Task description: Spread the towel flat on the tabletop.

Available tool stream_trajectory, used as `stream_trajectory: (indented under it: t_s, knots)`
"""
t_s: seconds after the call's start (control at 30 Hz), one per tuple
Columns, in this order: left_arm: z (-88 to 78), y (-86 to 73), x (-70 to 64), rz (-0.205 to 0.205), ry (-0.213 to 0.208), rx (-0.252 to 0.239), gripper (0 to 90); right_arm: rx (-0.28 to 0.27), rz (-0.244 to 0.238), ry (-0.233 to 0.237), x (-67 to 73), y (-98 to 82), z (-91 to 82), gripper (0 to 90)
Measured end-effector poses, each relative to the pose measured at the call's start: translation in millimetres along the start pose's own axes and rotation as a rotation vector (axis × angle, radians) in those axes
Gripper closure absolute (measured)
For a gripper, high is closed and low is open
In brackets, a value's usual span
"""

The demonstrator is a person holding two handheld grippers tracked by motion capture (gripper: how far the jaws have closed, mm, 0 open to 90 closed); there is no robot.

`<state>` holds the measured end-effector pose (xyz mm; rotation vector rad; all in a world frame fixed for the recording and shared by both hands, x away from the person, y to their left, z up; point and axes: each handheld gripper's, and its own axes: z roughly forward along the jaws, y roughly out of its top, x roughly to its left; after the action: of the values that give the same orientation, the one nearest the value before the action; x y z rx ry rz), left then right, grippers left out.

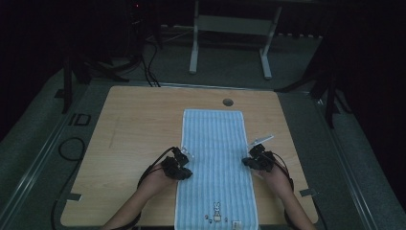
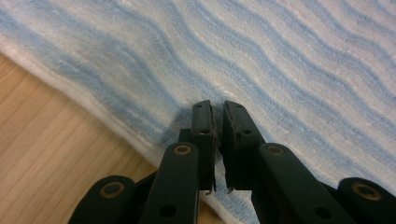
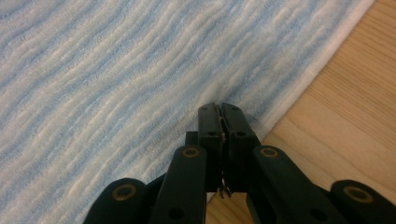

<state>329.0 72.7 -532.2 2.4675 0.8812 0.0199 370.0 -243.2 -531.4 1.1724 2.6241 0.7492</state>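
A blue and white striped towel (image 1: pixel 215 143) lies flat and lengthwise down the middle of the wooden table (image 1: pixel 134 124). Its near end carries a small rabbit print (image 1: pixel 216 211). My left gripper (image 1: pixel 186 172) sits at the towel's left edge, about halfway along. In the left gripper view its jaws (image 2: pixel 218 109) are nearly together over the towel (image 2: pixel 280 56), with nothing between them. My right gripper (image 1: pixel 246 162) sits at the opposite edge. Its jaws (image 3: pixel 219 109) are pressed together just inside the hem of the towel (image 3: pixel 116 70), holding nothing.
A round cable hole (image 1: pixel 228 102) lies beyond the towel's far end. Bare wood (image 2: pixel 46 154) (image 3: pixel 355 116) flanks the towel on both sides. A white frame (image 1: pixel 230 28) and loose cables (image 1: pixel 148 67) stand on the floor behind the table.
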Motion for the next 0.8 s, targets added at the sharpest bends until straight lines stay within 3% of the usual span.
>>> stream_trajectory:
  t_s: [0.5,0.8]
  knots:
    - [17.9,27.4,-21.4,0.063,-0.045,0.018,81.5,0.000,0.071,-0.034,-22.8,-26.8,-18.1,85.9]
    - [18.8,29.0,-25.0,0.073,-0.050,0.025,81.5,-0.007,0.098,-0.031,-28.4,-35.4,-23.3,84.3]
